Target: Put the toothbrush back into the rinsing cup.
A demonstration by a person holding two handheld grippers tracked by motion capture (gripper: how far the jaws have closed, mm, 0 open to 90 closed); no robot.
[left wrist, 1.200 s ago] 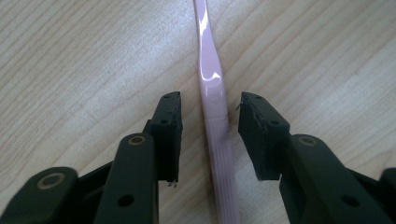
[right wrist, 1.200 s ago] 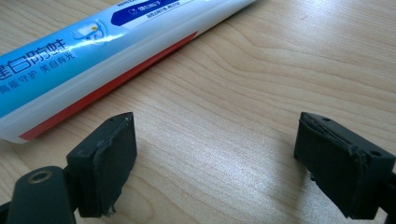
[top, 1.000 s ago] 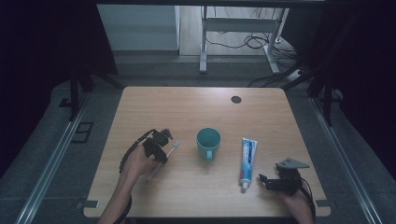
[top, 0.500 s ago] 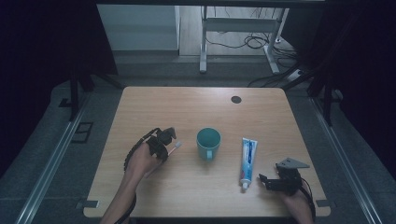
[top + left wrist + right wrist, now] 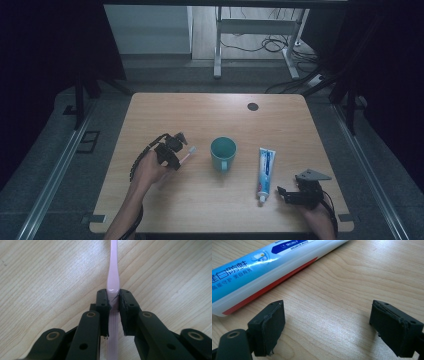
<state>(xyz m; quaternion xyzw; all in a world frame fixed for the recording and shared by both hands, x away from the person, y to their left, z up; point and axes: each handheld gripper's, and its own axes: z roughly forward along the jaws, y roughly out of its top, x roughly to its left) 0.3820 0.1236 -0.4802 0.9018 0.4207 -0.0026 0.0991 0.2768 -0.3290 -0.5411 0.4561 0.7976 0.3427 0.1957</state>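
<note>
A pink toothbrush (image 5: 113,270) lies along the wooden table (image 5: 200,115), left of a teal cup (image 5: 223,151). My left gripper (image 5: 114,296) is shut on the toothbrush's handle; its jaws have just been closing with the handle between them. From the high view, the left gripper (image 5: 172,150) sits low over the table and the toothbrush (image 5: 188,153) points toward the cup. A blue and white toothpaste tube (image 5: 265,167) lies right of the cup. My right gripper (image 5: 286,194) stands open just right of the tube's cap end, nothing between its jaws (image 5: 327,322), beside the tube (image 5: 262,262).
A small black round disc (image 5: 252,106) sits at the table's far right. Bare wood stretches across the far half of the table. Dark floor, rails and a desk frame with cables surround the table.
My left hand has shifted slightly over the toothbrush and its jaws have drawn in on the handle. The right gripper, the cup and the tube have not moved.
</note>
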